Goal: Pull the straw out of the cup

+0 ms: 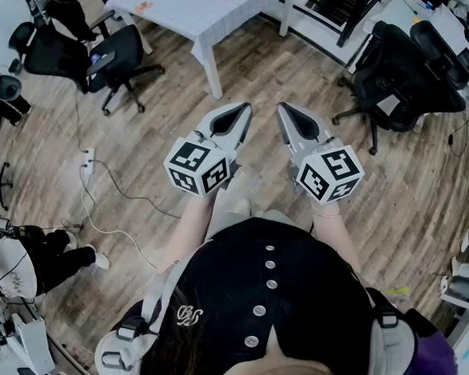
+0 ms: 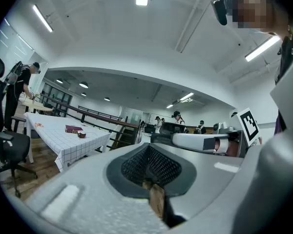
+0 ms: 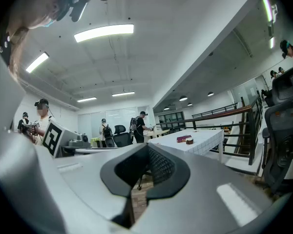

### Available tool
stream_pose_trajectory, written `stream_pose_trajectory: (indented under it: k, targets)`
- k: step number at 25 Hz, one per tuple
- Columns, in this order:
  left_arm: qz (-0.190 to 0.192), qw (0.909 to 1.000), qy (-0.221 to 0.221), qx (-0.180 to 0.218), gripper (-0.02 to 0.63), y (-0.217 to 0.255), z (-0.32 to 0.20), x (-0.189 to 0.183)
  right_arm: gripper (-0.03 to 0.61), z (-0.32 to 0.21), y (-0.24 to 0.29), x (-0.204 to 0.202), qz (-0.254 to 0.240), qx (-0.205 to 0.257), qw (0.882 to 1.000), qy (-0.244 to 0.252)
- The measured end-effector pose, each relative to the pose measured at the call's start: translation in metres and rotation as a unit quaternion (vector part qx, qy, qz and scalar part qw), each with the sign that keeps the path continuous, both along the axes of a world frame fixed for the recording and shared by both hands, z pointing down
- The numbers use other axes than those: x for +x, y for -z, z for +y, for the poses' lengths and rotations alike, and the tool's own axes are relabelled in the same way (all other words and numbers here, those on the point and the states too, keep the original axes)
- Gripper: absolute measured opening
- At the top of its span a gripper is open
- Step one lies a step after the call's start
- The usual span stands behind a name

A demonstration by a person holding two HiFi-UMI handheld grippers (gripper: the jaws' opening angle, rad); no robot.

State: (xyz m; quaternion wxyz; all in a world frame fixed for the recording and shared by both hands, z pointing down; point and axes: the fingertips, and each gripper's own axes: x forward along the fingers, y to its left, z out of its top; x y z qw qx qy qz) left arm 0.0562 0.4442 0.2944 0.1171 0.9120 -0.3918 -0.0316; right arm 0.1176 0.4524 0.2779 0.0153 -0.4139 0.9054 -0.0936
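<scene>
You're holding both grippers out level ahead of your chest, side by side, tips angling toward each other without touching. Your left gripper [image 1: 236, 118] has its jaws pressed together, empty. Your right gripper [image 1: 291, 118] is the same, jaws together, empty. Your forearms [image 1: 189, 217] reach forward underneath.

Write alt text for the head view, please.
Seen from above, a person holds the left gripper and right gripper side by side, both shut and empty, over a wooden floor. A white table stands ahead, black office chairs either side.
</scene>
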Motion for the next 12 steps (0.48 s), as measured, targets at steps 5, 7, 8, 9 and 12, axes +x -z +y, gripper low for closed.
stream_pose_trajectory:
  k: [5, 7, 8, 9, 12]
  targets:
    - [-0.001, 1.0000, 0.002, 0.008, -0.006, 0.003, -0.005, -0.002, -0.002, -0.002, 0.006, -0.014, 0.000, 0.012, 1.000, 0.015]
    - [0.001, 0.9999, 0.004, 0.011, -0.006, 0.005, -0.008, -0.004, -0.002, -0.003, 0.009, -0.016, 0.004, 0.018, 1.000, 0.018]
    - [0.002, 0.9999, 0.004, 0.013, -0.006, 0.006, -0.009, -0.005, -0.002, -0.004, 0.011, -0.017, 0.005, 0.019, 1.000, 0.018]
    - [0.004, 0.9999, 0.003, 0.014, -0.006, 0.007, -0.010, -0.006, -0.002, -0.005, 0.011, -0.018, 0.005, 0.020, 1.000, 0.018]
    - [0.002, 0.9998, 0.000, 0.018, -0.006, 0.010, -0.013, -0.008, -0.002, -0.008, 0.011, -0.019, 0.006, 0.020, 1.000, 0.015]
